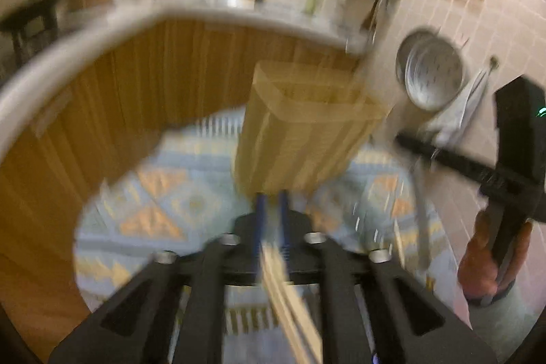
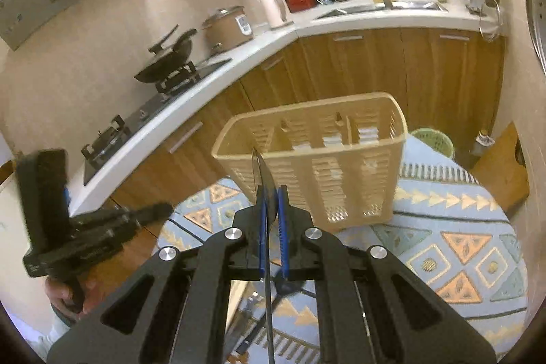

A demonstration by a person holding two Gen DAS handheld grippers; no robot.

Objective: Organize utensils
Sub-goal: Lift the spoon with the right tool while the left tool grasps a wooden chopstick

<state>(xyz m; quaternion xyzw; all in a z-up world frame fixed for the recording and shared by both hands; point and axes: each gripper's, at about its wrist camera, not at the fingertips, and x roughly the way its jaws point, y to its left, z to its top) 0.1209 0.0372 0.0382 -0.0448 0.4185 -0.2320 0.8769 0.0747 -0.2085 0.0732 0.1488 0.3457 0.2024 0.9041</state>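
In the blurred left wrist view, the left gripper (image 1: 271,210) stood narrow around wooden chopsticks (image 1: 290,295); a firm grip was unclear, with the beige utensil basket (image 1: 307,132) just ahead. In the right wrist view, the right gripper (image 2: 272,210) was clamped on a dark knife (image 2: 264,179), its tip before the basket's (image 2: 317,156) seemingly empty compartments. Both utensils awaited placement.

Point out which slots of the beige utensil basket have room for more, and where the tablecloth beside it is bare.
In the beige basket every slot shows no utensils, as far as the slats allow. The patterned tablecloth lies bare to the basket's right. The crowded side is the front left, where the knife points in.
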